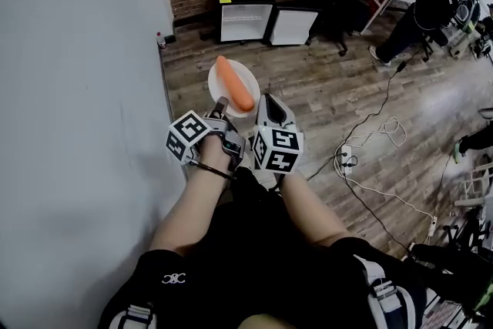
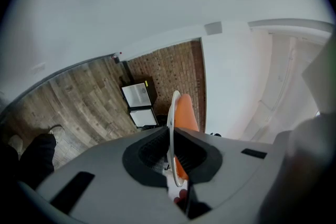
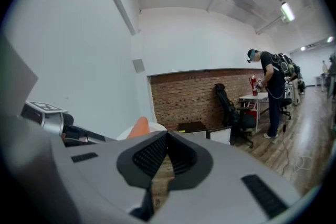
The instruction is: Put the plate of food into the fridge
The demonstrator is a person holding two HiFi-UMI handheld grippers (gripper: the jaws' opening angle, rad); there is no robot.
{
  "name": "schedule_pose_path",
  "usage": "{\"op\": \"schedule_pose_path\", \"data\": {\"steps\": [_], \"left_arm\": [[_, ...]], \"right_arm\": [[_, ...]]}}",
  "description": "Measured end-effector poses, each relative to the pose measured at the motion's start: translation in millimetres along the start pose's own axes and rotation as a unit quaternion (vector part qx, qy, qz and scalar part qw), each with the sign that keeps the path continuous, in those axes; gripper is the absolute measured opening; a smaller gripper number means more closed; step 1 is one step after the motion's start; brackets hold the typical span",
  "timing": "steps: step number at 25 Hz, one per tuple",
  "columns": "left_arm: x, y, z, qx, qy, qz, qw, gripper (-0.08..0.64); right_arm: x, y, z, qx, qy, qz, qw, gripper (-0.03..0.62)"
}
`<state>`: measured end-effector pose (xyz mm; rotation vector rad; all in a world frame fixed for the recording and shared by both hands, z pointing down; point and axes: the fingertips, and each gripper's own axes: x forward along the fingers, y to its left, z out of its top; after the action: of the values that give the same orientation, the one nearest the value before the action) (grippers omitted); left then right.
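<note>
Both jaws closed: left hand-held gripper [image 1: 222, 104] pinches the plate [image 1: 245, 77] by its rim, carrot [image 1: 235, 85] aboard, right hand-held gripper [image 1: 271, 102] empty; carry step, next needs a level walk to the open fridge [image 1: 243, 21] well ahead.

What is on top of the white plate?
One orange carrot lies across the plate. The left tool, clamped on the near rim, covers that edge.
</note>
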<state>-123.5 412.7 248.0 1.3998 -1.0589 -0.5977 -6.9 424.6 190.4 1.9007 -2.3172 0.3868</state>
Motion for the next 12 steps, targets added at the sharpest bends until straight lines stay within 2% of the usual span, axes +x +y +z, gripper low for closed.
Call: {"op": "schedule_pose_path", "data": {"steps": [8,12], "left_arm": [[96,-18,69,-0.003,-0.025,-0.002,0.9997,0.020],[145,-31,87,-0.002,-0.032,0.000,0.9995,0.020]], "right_arm": [[110,-24,51,-0.004,-0.020,0.013,1.000,0.014],[157,-49,70,-0.001,-0.021,0.015,1.000,0.013]]}}
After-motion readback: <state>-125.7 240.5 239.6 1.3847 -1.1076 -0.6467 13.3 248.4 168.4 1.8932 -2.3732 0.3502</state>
